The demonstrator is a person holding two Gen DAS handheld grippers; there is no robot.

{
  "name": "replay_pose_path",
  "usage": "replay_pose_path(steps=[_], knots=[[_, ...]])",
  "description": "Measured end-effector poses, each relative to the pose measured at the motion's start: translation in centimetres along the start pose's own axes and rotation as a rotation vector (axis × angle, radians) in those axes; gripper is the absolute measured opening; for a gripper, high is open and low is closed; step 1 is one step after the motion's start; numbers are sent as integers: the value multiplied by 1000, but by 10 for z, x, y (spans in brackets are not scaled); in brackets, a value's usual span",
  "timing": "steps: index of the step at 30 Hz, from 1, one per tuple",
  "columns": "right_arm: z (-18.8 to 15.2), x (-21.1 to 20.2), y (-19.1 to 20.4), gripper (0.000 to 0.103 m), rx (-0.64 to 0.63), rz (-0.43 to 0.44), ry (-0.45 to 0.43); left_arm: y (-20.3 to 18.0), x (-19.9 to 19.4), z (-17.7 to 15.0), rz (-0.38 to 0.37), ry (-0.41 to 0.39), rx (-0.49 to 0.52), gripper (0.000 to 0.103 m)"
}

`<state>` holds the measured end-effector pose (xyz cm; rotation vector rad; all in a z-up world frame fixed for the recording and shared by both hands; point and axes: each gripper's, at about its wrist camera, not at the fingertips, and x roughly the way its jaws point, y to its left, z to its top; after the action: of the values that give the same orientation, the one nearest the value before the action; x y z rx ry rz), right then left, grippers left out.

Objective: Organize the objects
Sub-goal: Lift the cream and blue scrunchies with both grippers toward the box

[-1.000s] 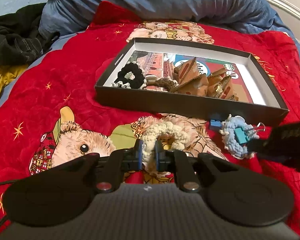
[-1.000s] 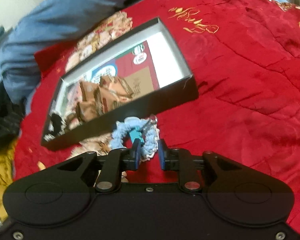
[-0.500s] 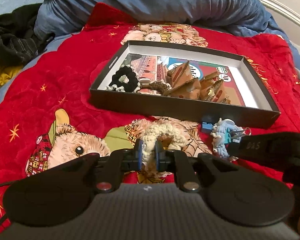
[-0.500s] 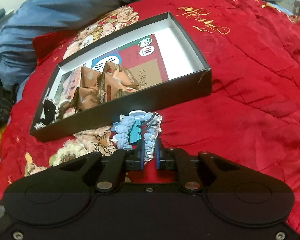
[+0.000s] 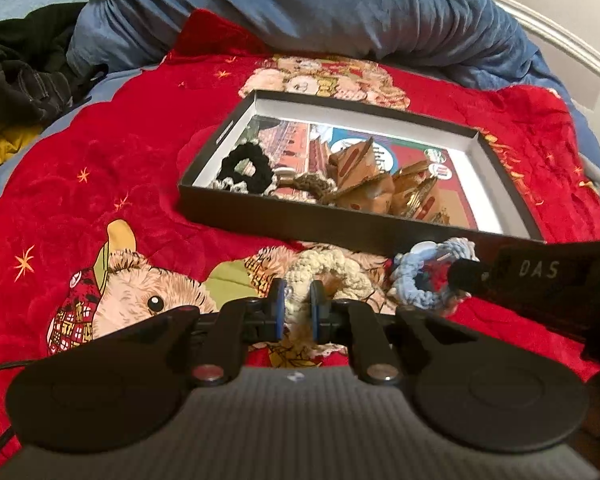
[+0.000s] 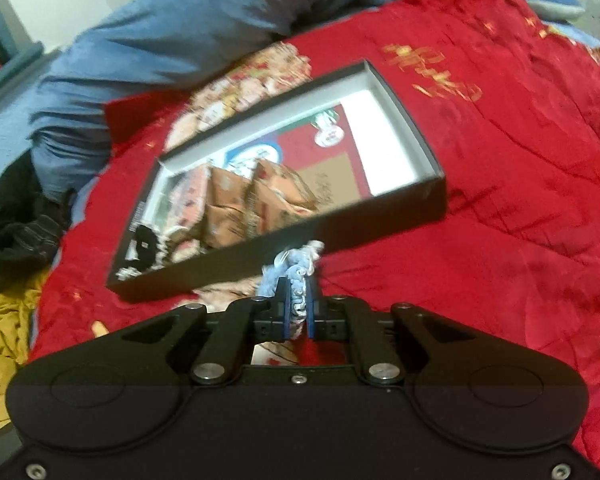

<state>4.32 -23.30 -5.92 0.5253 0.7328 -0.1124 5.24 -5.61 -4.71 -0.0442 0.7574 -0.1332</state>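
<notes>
A shallow black box (image 5: 300, 226) (image 6: 384, 226) lies on a red printed blanket and holds a black scrunchie (image 5: 246, 168), a brown scrunchie and several tan packets (image 5: 374, 182). My left gripper (image 5: 298, 304) is shut on a cream crocheted scrunchie (image 5: 336, 270) just in front of the box. My right gripper (image 6: 296, 304) is shut on a light blue scrunchie (image 6: 296, 268) and holds it raised near the box's front wall. In the left wrist view the blue scrunchie (image 5: 416, 284) hangs at the right gripper's tip.
A blue duvet (image 5: 340, 12) is bunched behind the box. Black clothing (image 5: 16, 76) and a yellow garment (image 5: 0, 148) lie at the left. The red blanket (image 6: 520, 220) stretches to the right of the box.
My right gripper closed on the blue scrunchie and lifted it off the blanket, tilting. My left gripper stayed shut on the cream scrunchie and rose slightly.
</notes>
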Motion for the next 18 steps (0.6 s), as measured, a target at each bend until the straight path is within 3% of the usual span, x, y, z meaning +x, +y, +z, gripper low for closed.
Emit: replay_pose_path(steps=[13,18], knots=[[4,-32,7,8,8,104,-95,-2,-8,0,0,-42,9,15],[6,-40,5,8,15,106,-119,-4,-6,-1,2,-38,26,15]])
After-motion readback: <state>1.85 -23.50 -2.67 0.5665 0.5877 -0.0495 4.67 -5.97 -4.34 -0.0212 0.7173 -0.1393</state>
